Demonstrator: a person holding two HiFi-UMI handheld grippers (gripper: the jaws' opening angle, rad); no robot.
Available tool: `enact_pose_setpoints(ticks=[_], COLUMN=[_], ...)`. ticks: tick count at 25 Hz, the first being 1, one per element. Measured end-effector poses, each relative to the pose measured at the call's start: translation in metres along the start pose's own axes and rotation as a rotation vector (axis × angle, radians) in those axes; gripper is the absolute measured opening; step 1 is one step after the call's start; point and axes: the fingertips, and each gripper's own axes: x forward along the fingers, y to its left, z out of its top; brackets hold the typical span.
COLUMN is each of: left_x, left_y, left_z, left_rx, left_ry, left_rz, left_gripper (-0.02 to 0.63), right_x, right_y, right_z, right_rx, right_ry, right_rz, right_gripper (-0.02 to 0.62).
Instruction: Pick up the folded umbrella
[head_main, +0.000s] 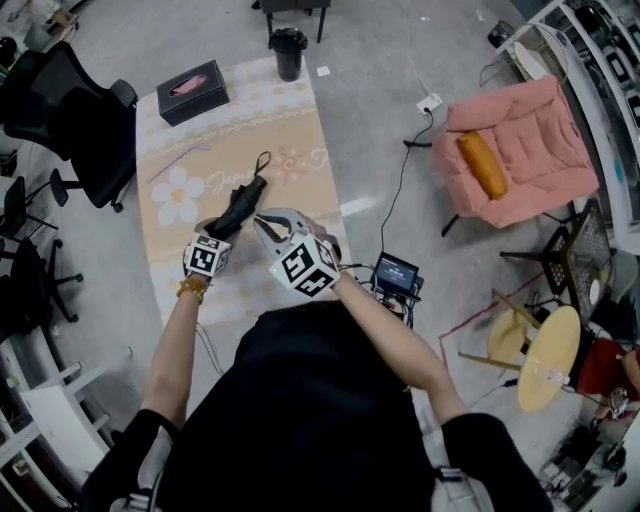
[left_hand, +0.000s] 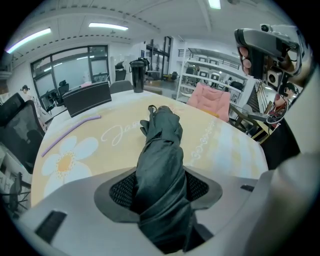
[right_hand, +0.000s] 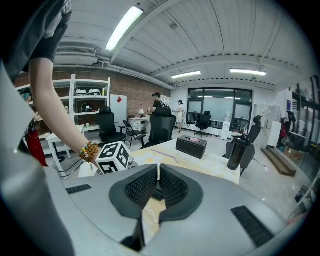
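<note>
The folded umbrella (head_main: 243, 205) is black, with a wrist loop at its far end, and lies lengthwise over the floral tablecloth (head_main: 170, 130). My left gripper (head_main: 225, 228) has it by the near end. In the left gripper view the umbrella (left_hand: 162, 150) fills the space between the two dark pads and its fabric touches both; the left gripper (left_hand: 160, 176) is shut on it. My right gripper (head_main: 262, 225) hovers just right of the umbrella without touching it. Its pads meet in the right gripper view, so the right gripper (right_hand: 158, 172) is shut, with nothing in it.
On the table lie a black tissue box (head_main: 193, 92) at the far left, a purple straw (head_main: 180, 160) and a black tumbler (head_main: 288, 52) at the far edge. A black office chair (head_main: 70, 110) stands left; a pink armchair (head_main: 515, 150) and a small round table (head_main: 548, 355) stand right.
</note>
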Motion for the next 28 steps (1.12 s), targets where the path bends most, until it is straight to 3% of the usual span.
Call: enact_pose_setpoints(ticks=[10,17,28], left_x=[-0.004,-0.007,-0.012], left_y=[0.004,0.000,-0.006], left_z=[0.002,0.003,0.008], left_rx=[-0.136,-0.193,-0.258], left_ry=[-0.060,-0.091,-0.125], left_rz=[0.053,0.096,0.102], left_gripper=[0.236,0.225,0.216], right_x=[0.001,0.000,0.006], right_y=[-0.002,-0.006,-0.001], right_z=[0.002,0.000,0.003], right_rx=[0.000,-0.009,-0.025], right_ry=[-0.007,0.000,0.002], right_rz=[-0.005,-0.008,0.014], right_gripper=[0.018,0.018,0.018])
